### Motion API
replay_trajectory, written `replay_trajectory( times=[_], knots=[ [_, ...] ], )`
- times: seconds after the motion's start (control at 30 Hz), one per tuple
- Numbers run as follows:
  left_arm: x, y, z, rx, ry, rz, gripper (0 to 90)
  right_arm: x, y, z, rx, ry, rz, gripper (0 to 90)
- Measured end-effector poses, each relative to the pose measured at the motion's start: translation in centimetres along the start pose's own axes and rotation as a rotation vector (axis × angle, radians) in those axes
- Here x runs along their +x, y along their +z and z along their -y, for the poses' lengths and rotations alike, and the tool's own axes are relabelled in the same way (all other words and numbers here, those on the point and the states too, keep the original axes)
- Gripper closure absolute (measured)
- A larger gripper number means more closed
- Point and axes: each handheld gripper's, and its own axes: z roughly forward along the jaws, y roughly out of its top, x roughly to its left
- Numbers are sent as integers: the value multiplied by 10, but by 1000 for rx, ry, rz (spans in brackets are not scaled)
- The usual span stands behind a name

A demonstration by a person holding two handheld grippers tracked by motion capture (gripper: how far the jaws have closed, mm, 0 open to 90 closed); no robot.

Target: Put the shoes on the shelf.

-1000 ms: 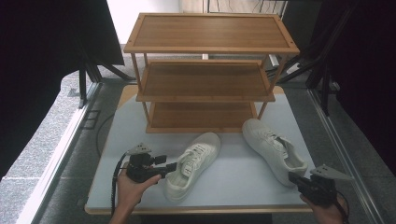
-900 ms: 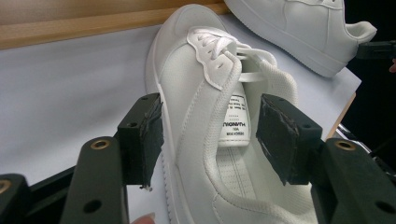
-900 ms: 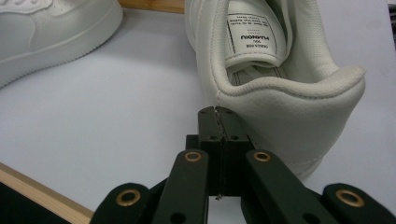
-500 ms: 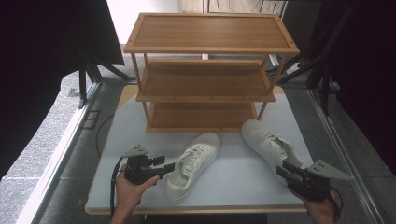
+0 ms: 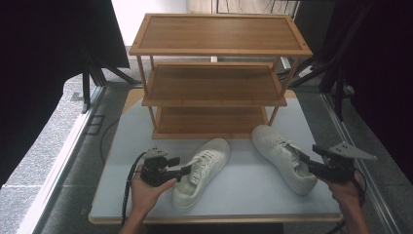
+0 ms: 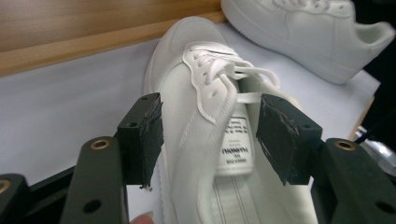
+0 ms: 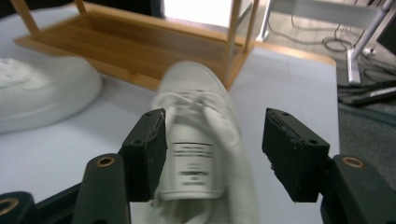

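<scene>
My left gripper [image 6: 210,135] has its jaws open astride the tongue of the left shoe [image 6: 210,93], its long axis running ahead toward the rack [image 5: 214,87], while my right gripper [image 7: 212,154], open too, straddles the right shoe [image 7: 205,140].

The left gripper [image 6: 210,137] has its two black jaws spread wide, one on each side of a white shoe [image 6: 210,154], with the tongue and its printed label [image 6: 236,147] between them. The laces [image 6: 219,67] lie just beyond the jaws. A second white shoe [image 6: 303,32] lies farther off on the pale table [image 6: 60,98], near a wooden shelf [image 6: 70,28]. A fingertip [image 6: 142,218] shows at the bottom edge.
</scene>
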Motion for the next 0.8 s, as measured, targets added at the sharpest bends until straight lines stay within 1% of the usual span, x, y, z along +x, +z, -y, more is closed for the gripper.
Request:
replay_trajectory(
  times=[0.03,0.07,0.13,0.17,0.23,0.27,0.3,0.37,0.47,0.53,0.57,0.63,0.67,0.73,0.77,0.8],
  knots=[
    [0,4,-1,9,4,-5,409,-5,5,0,13,0,5,389],
    [0,8,-1,15,6,-13,412,-10,9,0,27,2,-1,386],
    [0,15,-2,26,6,-23,418,-19,17,0,39,18,-11,387],
    [0,18,-2,27,6,-32,423,-25,21,0,43,34,-18,381],
    [1,23,-3,30,9,-52,441,-34,28,0,48,56,-82,379],
    [1,25,-3,30,5,-51,440,-36,31,0,52,55,-98,383],
    [2,27,-3,30,5,-53,439,-37,34,-1,62,42,-115,386],
    [1,29,-4,29,6,-56,443,-35,42,-1,84,12,-134,403],
    [-1,32,-4,41,23,-57,468,-30,56,0,141,-27,-128,424],
    [-2,34,-3,51,32,-64,478,-27,64,2,174,-43,-131,445],
    [-1,36,-3,59,37,-68,483,-25,71,3,191,-53,-119,468],
    [-3,41,-3,89,58,-95,507,-24,77,3,187,-60,-113,502],
    [-3,43,-3,90,67,-94,520,-24,79,2,186,-65,-110,519],
    [-1,44,-4,73,59,-101,545,-26,81,2,193,-78,-116,572],
    [0,45,-5,71,52,-97,556,-26,82,2,197,-78,-119,605],
    [0,47,-5,69,52,-86,576,-26,83,3,202,-86,-110,639]
  ],
)
